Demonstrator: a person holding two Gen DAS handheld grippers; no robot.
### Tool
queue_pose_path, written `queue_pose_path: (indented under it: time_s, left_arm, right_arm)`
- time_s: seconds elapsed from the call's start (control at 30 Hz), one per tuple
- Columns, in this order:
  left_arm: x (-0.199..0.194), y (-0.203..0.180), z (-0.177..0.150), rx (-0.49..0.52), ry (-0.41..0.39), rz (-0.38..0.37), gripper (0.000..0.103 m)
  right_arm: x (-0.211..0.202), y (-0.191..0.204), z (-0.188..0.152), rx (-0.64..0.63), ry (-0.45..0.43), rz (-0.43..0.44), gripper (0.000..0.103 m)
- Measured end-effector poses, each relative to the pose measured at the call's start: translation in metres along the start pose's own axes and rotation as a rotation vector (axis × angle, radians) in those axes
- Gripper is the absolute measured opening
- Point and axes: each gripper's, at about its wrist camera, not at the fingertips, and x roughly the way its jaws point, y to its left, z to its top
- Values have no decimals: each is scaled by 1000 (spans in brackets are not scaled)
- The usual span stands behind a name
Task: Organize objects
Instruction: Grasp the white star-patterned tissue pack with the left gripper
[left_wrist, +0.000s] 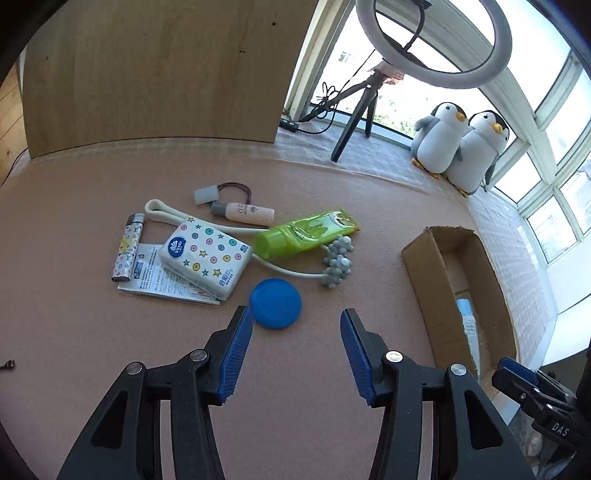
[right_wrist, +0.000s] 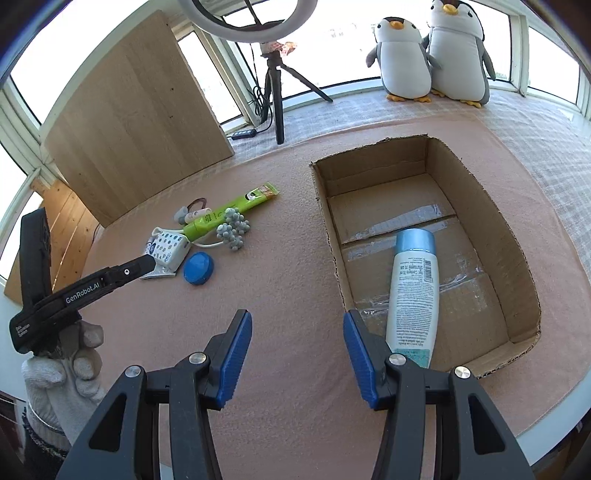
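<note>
**Blue pads wide over the blue lid**

Blue ribbed pads (left_wrist: 236, 354) of the left gripper (left_wrist: 295, 350) stand wide apart with nothing between them, hovering low over the pink felt table (left_wrist: 92, 350). Just ahead of its left pad lies the round blue lid (left_wrist: 276, 303), flat on the felt and nearest of the loose things. Beyond it sit the patterned tissue pack (left_wrist: 207, 254) on a printed leaflet (left_wrist: 162, 284), a lighter (left_wrist: 127, 249), the green tube (left_wrist: 306, 232), a grey knobbed massager (left_wrist: 337, 260) and a small cream bottle (left_wrist: 247, 213).

The right gripper (right_wrist: 297, 354) is likewise spread and empty, held near the cardboard box (right_wrist: 517, 258), where a white bottle with a blue cap (right_wrist: 412, 291) already lies on its side.

The lid looks like the next pick. It is thin and flat, so a good grasp would likely need the left gripper shifted slightly so that the lid is centred between the pads, then lowered until the tips nearly meet the felt and closed across the lid's width. Clamping too high risks the pads sliding off the rim.
</note>
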Motion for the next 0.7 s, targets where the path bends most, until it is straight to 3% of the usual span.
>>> queue_pose_path:
  time_s: [0.37,0.7]
  left_arm:
    - [50,51,72,-23,53,123,53]
    - [97,77,83,-36,148,174,53]
  right_arm:
    - [14,28,-27,-40,36,-33,48]
    - [6,8,-46,31,44,-66,48]
